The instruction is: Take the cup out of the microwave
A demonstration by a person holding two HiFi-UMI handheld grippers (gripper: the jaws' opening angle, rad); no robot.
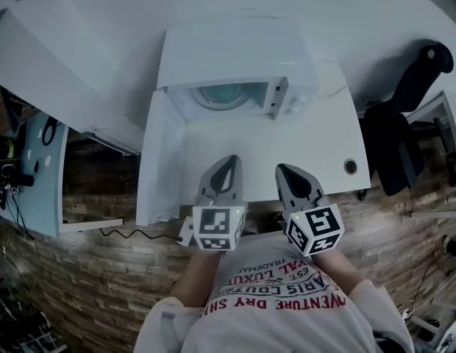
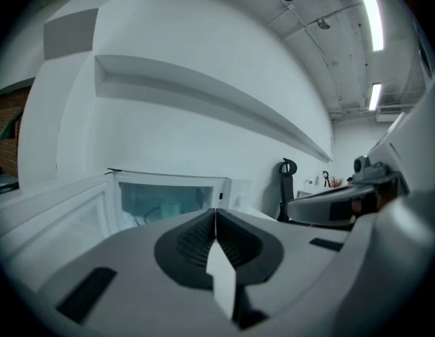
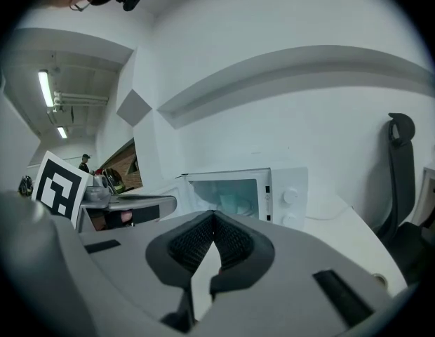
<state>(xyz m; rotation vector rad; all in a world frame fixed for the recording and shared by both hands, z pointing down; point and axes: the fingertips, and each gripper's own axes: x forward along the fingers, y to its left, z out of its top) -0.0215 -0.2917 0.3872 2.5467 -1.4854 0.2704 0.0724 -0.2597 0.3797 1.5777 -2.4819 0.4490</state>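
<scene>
White wall runs behind a white bench (image 1: 235, 149) that carries a white microwave (image 1: 235, 50), its door (image 1: 158, 160) swung wide to the left, with a black chair (image 1: 404, 101) off to the right. Deep in the pale, lit cavity stands the cup (image 3: 234, 203), a small light-coloured shape on the round turntable (image 1: 224, 95), well apart from both claws. It looks upright, long axis vertical and mouth upward. Whether it has a handle, and which way one would point, is too hazy to tell. The left claw (image 2: 215, 210) has its pads pressed together with nothing between them, and the right claw (image 3: 214, 216) is likewise closed and empty. Both sit side by side over the near edge of the bench, aimed at the opening. I would judge the cup to be stiff, fairly light and smooth-walled, so liable to slip, and breakable if it is ceramic or glass. Whether it holds liquid cannot be seen, so keeping it level would be wise. The best hold is probably across the body just below the rim, or over one wall with a pad inside, and a claw must open before it reaches in past the door frame.
</scene>
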